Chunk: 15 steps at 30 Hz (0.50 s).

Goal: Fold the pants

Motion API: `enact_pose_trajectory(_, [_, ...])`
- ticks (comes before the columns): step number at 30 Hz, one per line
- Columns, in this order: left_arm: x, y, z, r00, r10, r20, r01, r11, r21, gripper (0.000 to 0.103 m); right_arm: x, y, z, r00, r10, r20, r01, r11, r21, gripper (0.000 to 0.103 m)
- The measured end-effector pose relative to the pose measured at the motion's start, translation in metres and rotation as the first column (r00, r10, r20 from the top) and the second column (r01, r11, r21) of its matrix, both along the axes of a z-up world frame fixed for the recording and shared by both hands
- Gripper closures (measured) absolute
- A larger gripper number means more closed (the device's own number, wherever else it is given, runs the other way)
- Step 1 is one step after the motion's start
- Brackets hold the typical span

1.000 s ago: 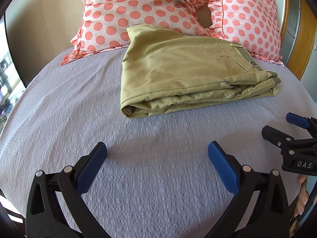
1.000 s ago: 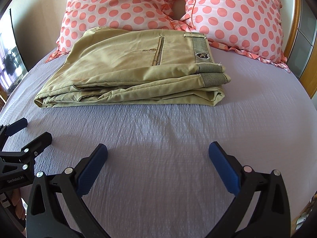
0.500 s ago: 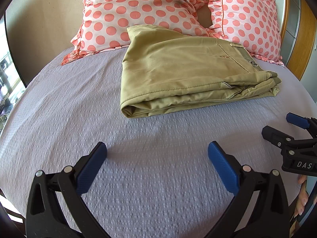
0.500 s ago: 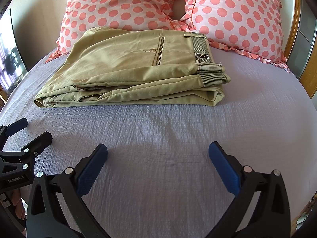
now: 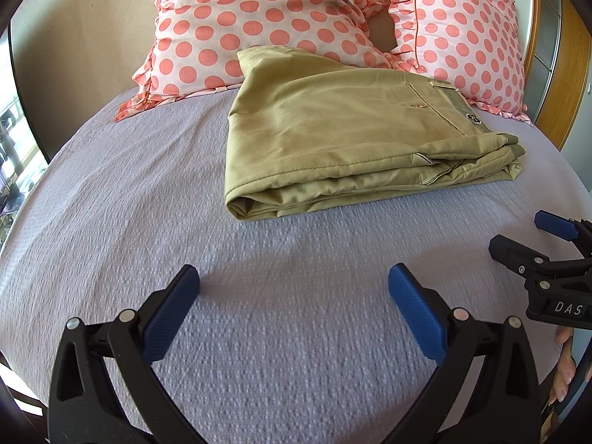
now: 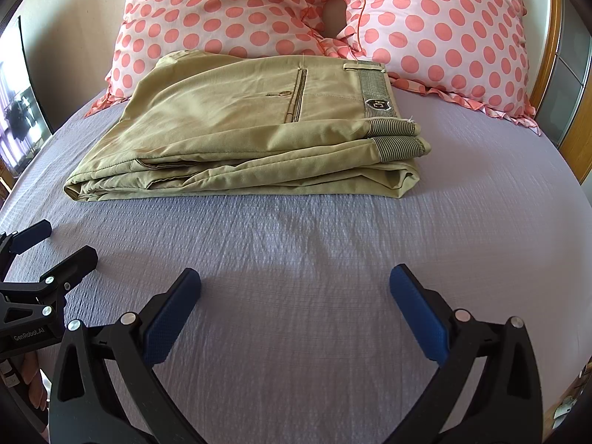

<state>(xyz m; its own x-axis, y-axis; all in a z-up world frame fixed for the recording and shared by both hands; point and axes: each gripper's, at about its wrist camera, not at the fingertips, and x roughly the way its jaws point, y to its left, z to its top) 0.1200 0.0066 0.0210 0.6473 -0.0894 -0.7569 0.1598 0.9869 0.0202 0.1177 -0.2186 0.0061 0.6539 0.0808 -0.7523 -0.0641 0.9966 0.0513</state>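
Observation:
Khaki pants (image 5: 344, 137) lie folded in a flat stack on the lilac bedspread (image 5: 155, 199), their far edge resting on the pillows. In the right wrist view the pants (image 6: 251, 137) show a back pocket and striped waistband at the right end. My left gripper (image 5: 294, 283) is open and empty, hovering over the bedspread in front of the pants. My right gripper (image 6: 295, 283) is open and empty, also in front of the pants. The right gripper (image 5: 532, 244) shows at the right edge of the left wrist view, and the left gripper (image 6: 55, 248) at the left edge of the right wrist view.
Two pink pillows with coral dots (image 5: 259, 18) (image 6: 444, 26) lean at the head of the bed. A wooden headboard frame (image 5: 566, 74) stands at the right. The bedspread (image 6: 499, 222) spreads around the pants. A window is at the far left.

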Motion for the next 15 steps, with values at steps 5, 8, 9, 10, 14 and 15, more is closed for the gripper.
enact_pose_trajectory(5, [0.0001,0.0,0.0002,1.0,0.0,0.0,0.0,1.0,0.0,0.002,0.0,0.0,0.0,1.0,0.0,0.0,0.0,1.0,0.0,0.001])
enact_pose_trajectory(8, [0.0001,0.0001,0.0002,1.0,0.0,0.0,0.0,1.0,0.0,0.002,-0.0001,0.0,0.0001,1.0,0.0,0.0,0.0,1.0,0.0,0.001])
enact_pose_trajectory(9, [0.0001,0.0002,0.0001,1.0,0.0,0.0,0.0,1.0,0.0,0.002,0.0,0.0,0.0,1.0,-0.001,0.0,0.001,1.0,0.0,0.001])
enact_pose_trajectory(10, [0.0001,0.0001,0.0001,1.0,0.0,0.0,0.0,1.0,0.0,0.002,-0.0001,0.0,0.0001,1.0,0.0,0.0,0.0,1.0,0.0,0.001])
enact_pose_trajectory(14, [0.0005,0.0003,0.0001,1.0,-0.001,-0.003,0.001,1.0,0.002,0.002,-0.0001,0.0,0.0,1.0,0.0,0.0,0.0,1.0,0.0,0.001])
enact_pose_trajectory(15, [0.0012,0.0006,0.0003,1.0,-0.001,-0.004,0.001,1.0,0.003,0.002,-0.0001,0.0,0.0,1.0,-0.001,0.0,0.001,1.0,0.0,0.001])
